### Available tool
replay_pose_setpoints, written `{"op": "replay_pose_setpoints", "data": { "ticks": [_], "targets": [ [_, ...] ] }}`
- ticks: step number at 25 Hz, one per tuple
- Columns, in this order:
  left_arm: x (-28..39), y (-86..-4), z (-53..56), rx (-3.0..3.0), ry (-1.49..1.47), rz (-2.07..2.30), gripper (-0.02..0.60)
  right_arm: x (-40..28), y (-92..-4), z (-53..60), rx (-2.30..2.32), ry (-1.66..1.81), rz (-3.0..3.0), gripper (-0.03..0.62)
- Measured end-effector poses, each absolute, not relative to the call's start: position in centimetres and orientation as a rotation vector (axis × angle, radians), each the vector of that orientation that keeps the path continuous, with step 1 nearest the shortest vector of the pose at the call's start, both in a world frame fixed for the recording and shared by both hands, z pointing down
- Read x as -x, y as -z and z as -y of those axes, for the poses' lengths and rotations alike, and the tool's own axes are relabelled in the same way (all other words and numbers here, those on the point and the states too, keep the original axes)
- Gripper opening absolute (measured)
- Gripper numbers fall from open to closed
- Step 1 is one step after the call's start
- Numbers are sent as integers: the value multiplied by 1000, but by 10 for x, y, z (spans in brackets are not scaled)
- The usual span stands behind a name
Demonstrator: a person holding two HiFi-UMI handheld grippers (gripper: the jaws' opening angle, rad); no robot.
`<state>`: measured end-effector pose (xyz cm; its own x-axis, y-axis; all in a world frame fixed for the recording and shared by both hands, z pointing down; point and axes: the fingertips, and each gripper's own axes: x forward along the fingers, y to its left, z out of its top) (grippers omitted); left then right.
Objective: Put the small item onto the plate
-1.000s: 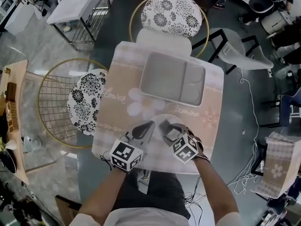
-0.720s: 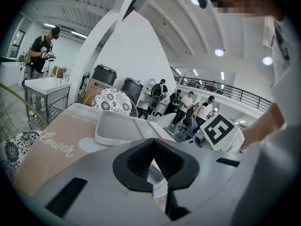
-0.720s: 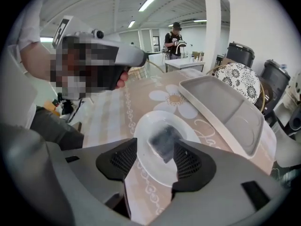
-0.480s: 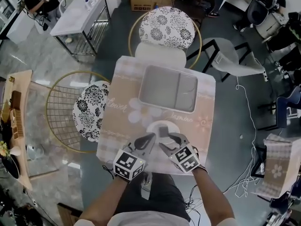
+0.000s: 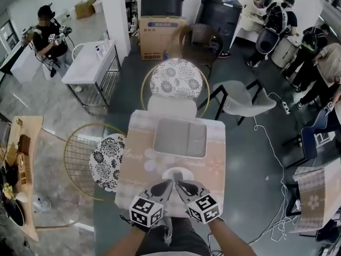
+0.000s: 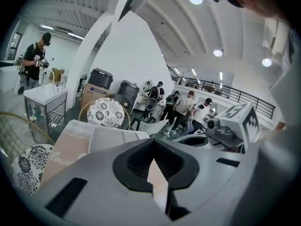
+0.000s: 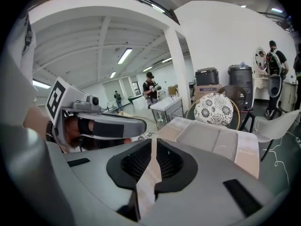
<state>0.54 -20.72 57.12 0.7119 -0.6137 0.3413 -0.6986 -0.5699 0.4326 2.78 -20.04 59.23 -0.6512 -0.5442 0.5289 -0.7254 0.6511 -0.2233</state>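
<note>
Head view: at lower centre the left gripper (image 5: 166, 186) and right gripper (image 5: 181, 185) hang just below the plate (image 5: 166, 174), by the table's (image 5: 137, 161) lower edge. The small item (image 5: 177, 173) seems to lie on the plate, so neither needs a grip. Left gripper view: jaws together, empty. Right gripper view: jaws have just been closing, with nothing between them and open air above the tray (image 7: 211, 138).

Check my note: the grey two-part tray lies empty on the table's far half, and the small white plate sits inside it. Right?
Not quite. The head view shows the small white plate on the tablecloth, on the near side of the grey two-part tray and apart from it, not inside it. The tray does lie empty on the far half.
</note>
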Motion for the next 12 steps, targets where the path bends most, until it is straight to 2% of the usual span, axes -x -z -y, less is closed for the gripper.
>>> {"op": "replay_pose_setpoints", "data": {
  "ticks": [12],
  "targets": [
    [4,-470,190,-2441,-87,991,5,-25,-476,195,-1232,-616,2612,20]
  ]
}}
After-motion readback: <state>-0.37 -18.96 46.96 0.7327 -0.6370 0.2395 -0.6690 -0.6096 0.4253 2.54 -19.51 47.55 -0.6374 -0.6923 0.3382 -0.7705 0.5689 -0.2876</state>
